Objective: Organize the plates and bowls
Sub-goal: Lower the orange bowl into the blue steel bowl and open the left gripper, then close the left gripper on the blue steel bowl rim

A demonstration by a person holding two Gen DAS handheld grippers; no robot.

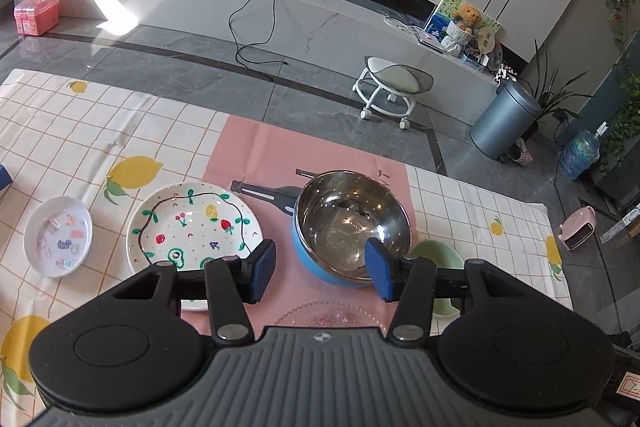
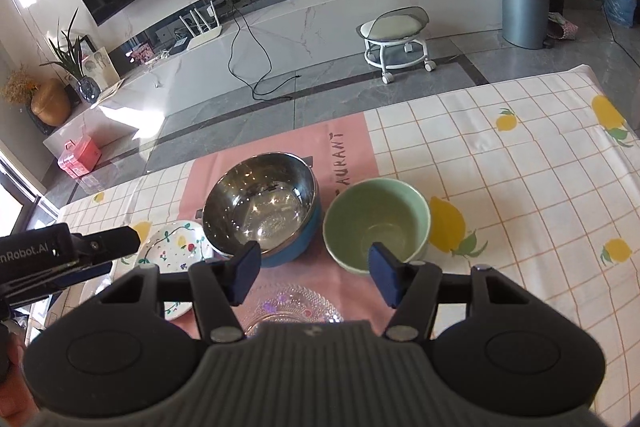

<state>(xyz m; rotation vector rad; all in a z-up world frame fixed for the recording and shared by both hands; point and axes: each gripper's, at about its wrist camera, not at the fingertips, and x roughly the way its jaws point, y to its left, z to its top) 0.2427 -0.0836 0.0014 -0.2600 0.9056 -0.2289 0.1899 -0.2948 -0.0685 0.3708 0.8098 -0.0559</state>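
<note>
L gripper (image 1: 320, 269): jaws stand apart, nothing between the pads, holding nothing. Steel bowl w/ blue outer shell (image 1: 352, 227) sits just ahead of it, slightly toward its right finger; that pad overlaps the bowl's near rim in the view, contact can't be told. Fruit-painted plate (image 1: 194, 225) lies ahead-left, near edge hidden under the left finger linkage. Small white sticker plate (image 1: 58, 237) further left, well apart from the gripper. Green bowl (image 1: 434, 255) peeks out behind the right finger. Clear glass dish (image 1: 332, 315) lies right below the jaws, mostly hidden by the gripper body.

R gripper (image 2: 316, 273): jaws likewise apart, empty. Green bowl (image 2: 376, 223) just ahead of its right finger, the pad overlapping the near wall in view. Steel bowl (image 2: 262, 205) just ahead of its left finger, beside the green one, close but whether touching unclear. Glass dish (image 2: 296, 307) directly under the jaws. Painted plate (image 2: 176, 247) off to the left, partly under the L gripper (image 2: 100, 251), which pokes in from that side.

All on a pink mat (image 2: 280, 147) over lemon-print tablecloth (image 2: 520, 187).
</note>
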